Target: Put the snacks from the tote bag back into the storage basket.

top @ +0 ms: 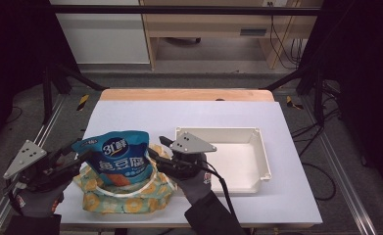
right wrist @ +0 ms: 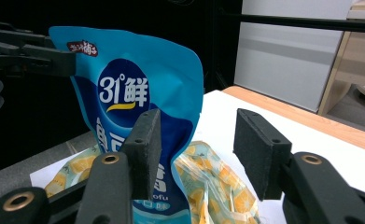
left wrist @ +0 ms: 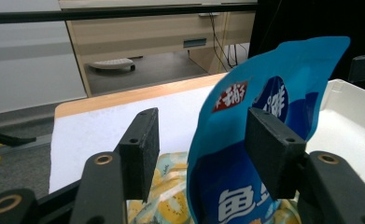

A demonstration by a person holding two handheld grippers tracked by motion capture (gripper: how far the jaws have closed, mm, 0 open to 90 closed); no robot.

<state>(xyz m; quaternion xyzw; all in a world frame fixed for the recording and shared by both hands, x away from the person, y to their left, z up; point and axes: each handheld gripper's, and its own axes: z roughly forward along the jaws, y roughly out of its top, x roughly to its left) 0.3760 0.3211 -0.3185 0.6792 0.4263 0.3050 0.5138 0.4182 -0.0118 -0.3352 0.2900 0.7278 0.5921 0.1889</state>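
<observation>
A blue snack pouch (top: pixel 118 159) with white lettering stands upright inside a yellow fruit-print bag (top: pixel 130 198) near the table's front left. My left gripper (top: pixel 81 151) is at the pouch's left edge and my right gripper (top: pixel 158 148) at its right edge. In the left gripper view the jaws (left wrist: pixel 201 135) are wide apart, and the pouch (left wrist: pixel 273 93) has its edge in the gap, close to the right-hand jaw. In the right gripper view the jaws (right wrist: pixel 196 135) are open too, with the pouch (right wrist: pixel 124 88) partly behind the left-hand jaw and the print bag (right wrist: pixel 213 182) below.
A shallow white tray (top: pixel 218 130) sits right of the bag, just beyond my right hand. The white table cover (top: pixel 189 115) stretches back to a wooden edge. Dark frame rails run along both sides of the table.
</observation>
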